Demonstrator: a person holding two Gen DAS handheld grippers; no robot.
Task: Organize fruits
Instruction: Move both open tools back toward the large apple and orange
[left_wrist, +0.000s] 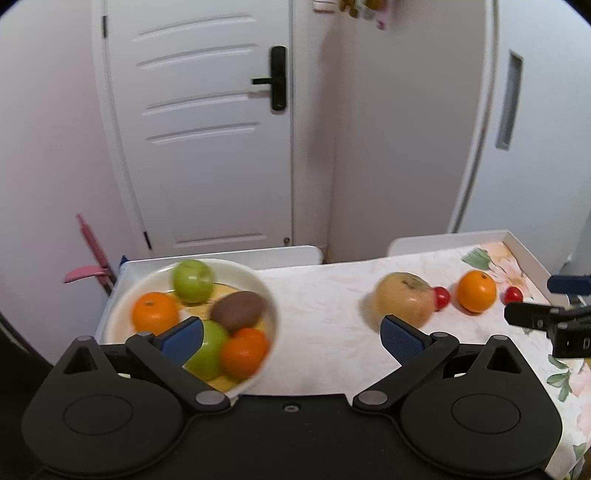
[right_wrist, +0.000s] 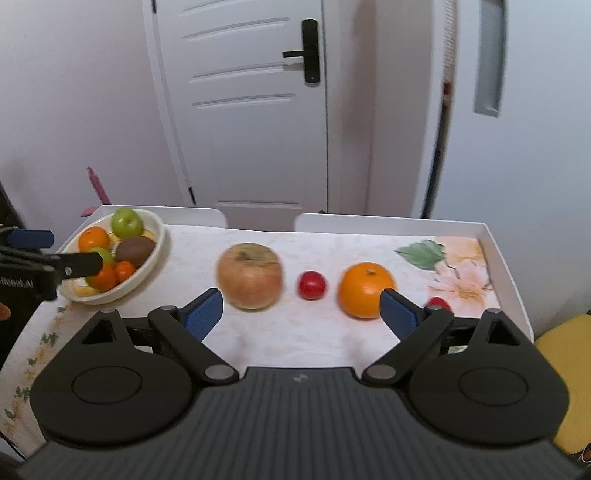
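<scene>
A: Both tongs are spread wide and hold nothing: the left tongs (left_wrist: 291, 334) hang over the bowl (left_wrist: 267, 295), the right tongs (right_wrist: 301, 314) over the loose fruit.

B: Why there?

A: Probably to gather. The bowl, at the surface's (right_wrist: 295, 332) left end, already holds fruit; the pale fruit (right_wrist: 250, 275), orange (right_wrist: 364, 288) and two red ones (right_wrist: 312, 284) lie well apart from it.

Both grippers (left_wrist: 291, 338) (right_wrist: 301, 314) wide open
</scene>
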